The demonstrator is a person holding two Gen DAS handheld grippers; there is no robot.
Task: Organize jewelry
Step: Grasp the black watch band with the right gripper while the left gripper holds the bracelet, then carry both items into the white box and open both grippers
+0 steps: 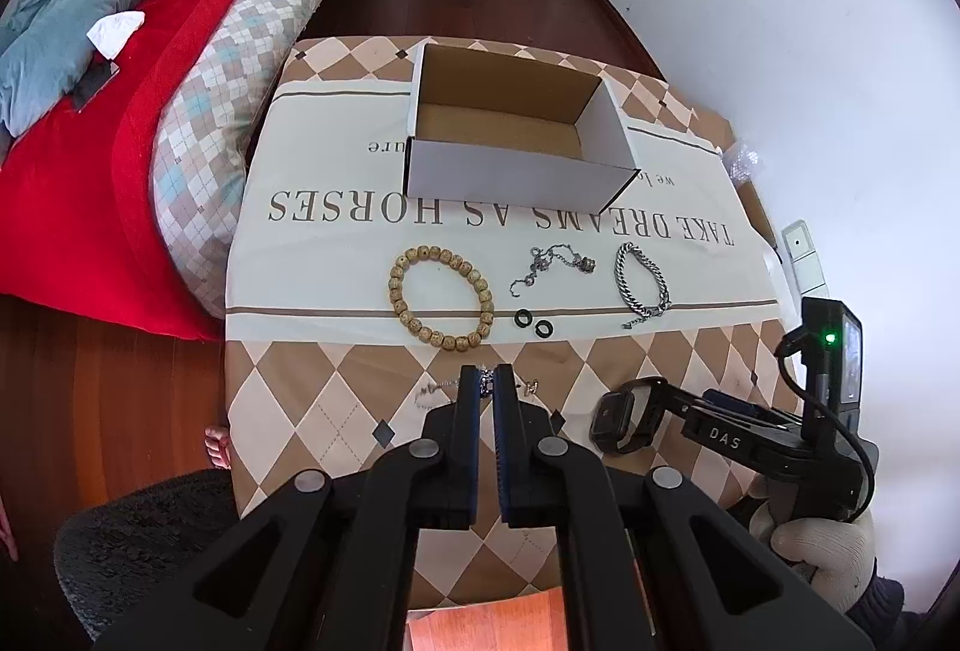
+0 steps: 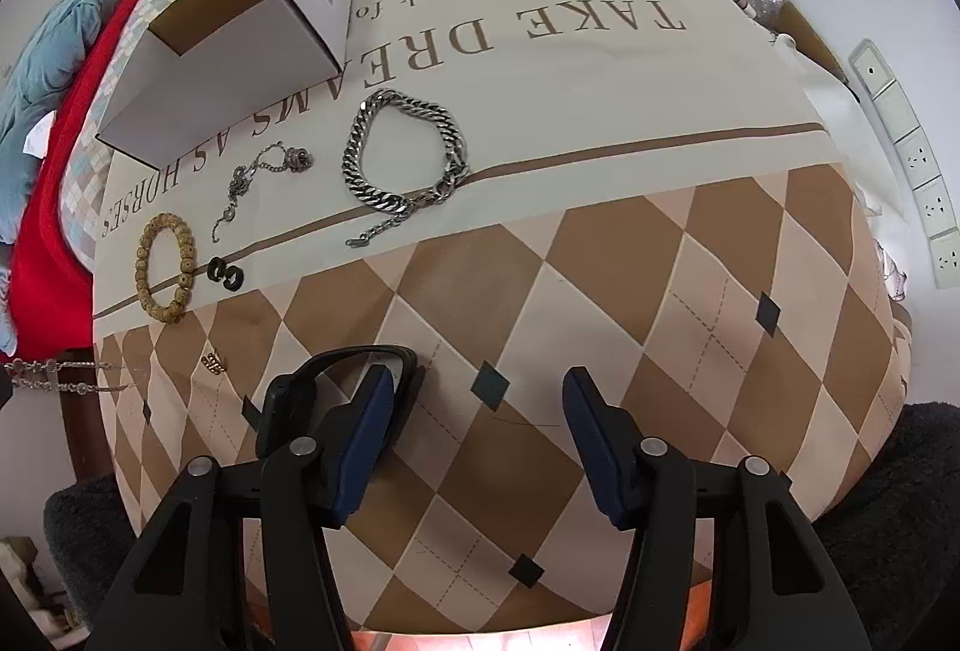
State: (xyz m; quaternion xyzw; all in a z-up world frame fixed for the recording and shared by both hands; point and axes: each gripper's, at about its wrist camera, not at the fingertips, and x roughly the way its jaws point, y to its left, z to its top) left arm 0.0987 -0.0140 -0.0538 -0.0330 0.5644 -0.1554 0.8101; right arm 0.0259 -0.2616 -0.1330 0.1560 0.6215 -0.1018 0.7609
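Silver necklace (image 1: 441, 388) hanging clamped in left gripper (image 1: 487, 381); right gripper (image 2: 477, 399) standing apart, straddling black watch (image 2: 336, 387) strap.

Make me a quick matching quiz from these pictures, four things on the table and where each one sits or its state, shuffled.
1. cardboard box
2. wooden bead bracelet
3. silver curb-chain bracelet
4. thin silver chain

A. pinched in the left gripper
B. right end of the jewelry row
C. left end of the row
D. behind the row, open and empty

Pairs: 1-D, 2-C, 3-B, 4-A
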